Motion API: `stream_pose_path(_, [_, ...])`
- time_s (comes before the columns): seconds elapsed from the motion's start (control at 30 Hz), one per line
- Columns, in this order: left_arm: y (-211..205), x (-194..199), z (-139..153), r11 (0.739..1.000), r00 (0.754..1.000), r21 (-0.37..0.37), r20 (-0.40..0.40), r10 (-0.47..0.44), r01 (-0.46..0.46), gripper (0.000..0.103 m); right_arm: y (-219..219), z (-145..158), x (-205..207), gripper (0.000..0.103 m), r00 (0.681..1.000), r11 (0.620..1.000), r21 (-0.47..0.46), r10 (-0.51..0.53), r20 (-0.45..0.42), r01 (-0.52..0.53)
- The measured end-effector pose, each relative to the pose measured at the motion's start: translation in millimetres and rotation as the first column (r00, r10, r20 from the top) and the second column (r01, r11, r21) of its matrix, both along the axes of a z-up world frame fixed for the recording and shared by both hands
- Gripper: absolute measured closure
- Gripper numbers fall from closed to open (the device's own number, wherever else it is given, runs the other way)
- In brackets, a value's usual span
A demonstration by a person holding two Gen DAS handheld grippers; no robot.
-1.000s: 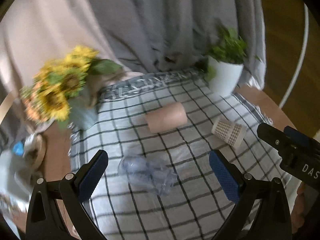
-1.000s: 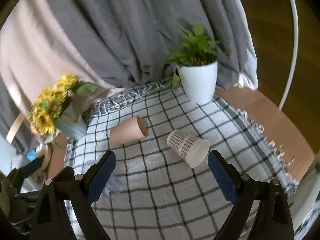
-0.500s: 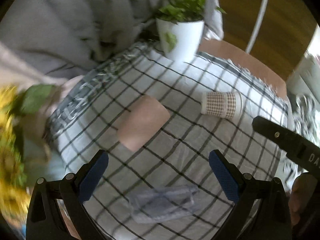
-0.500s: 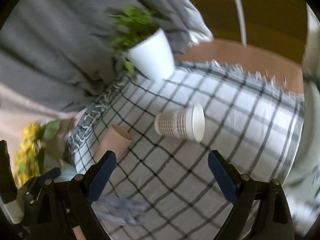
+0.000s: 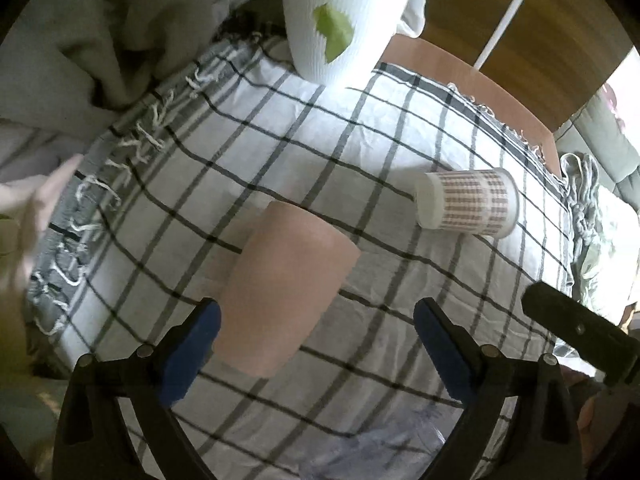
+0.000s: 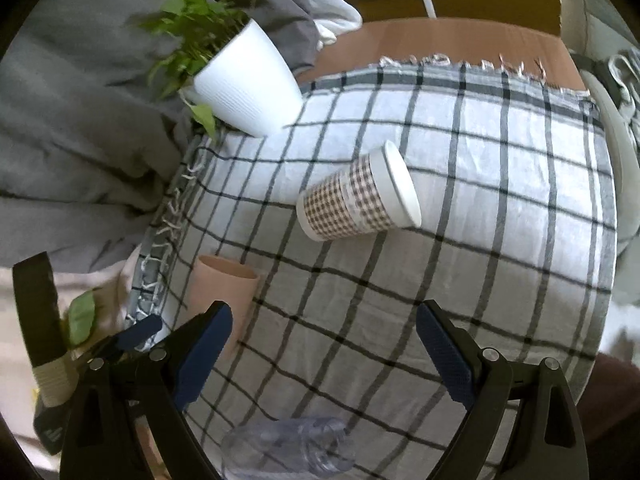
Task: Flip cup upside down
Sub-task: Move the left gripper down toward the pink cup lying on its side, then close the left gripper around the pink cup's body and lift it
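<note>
Left wrist view: the left gripper (image 5: 316, 344) hangs with its blue pads spread wide over the checked cloth (image 5: 400, 140), holding nothing. The pink cup (image 5: 286, 294) lies on its side between and just ahead of the pads. The patterned cup (image 5: 468, 204) lies on its side farther right, near a white plant pot (image 5: 344, 24).

Right wrist view: the right gripper (image 6: 322, 354) is likewise spread apart and empty. The patterned cup (image 6: 356, 196) lies tipped ahead of it, with the pink cup (image 6: 222, 288) beside its left pad. A clear plastic bottle (image 6: 288, 450) lies below.
</note>
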State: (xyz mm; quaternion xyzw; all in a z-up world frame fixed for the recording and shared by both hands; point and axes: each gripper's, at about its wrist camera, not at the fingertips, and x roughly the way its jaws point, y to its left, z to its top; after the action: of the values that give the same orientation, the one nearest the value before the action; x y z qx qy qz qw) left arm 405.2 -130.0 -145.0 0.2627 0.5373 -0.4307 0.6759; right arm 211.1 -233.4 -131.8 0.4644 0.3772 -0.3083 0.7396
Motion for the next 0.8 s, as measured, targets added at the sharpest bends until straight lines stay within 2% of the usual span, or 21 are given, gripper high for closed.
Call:
stream_pose_path(0.13, [-5.1,3.7,-14.9,0.999,0.999,0.013,-0.024,-0.039,0.040,0.005,0.6,-7.7,5.4,0.010,0.999,0.999,0.021,-0.027,-0.033,0.028])
stream_pose_path(0.5, [-18.1,18.5,-37.6,0.995,0.997,0.074,0.045,-0.066,0.062,0.008,-3.2,-19.0,17.4,0.010,0.996,0.999,0.016,-0.038,-0.081,0.040])
stream_pose_path(0.53, [-19.2,19.5,-39.9,0.995,0.997,0.080,0.048,-0.066,0.062,0.009,-3.3,-19.0,18.2,0.010,0.996,0.999,0.013,-0.040,-0.084,0.041])
stream_pose_path(0.6, [-20.4,23.3,-45.2,0.994,0.997,0.095,0.047,-0.059,0.054,0.019,-3.2,-19.0,20.5,0.010,0.995,0.999,0.013,-0.044,-0.085,0.045])
stream_pose_path(0.8, [-27.1,29.3,-54.6,0.994,0.999,0.103,0.028,-0.035,0.032,0.020,-3.8,-20.7,26.6,0.010,0.995,0.999,0.001,-0.034,-0.089,0.034])
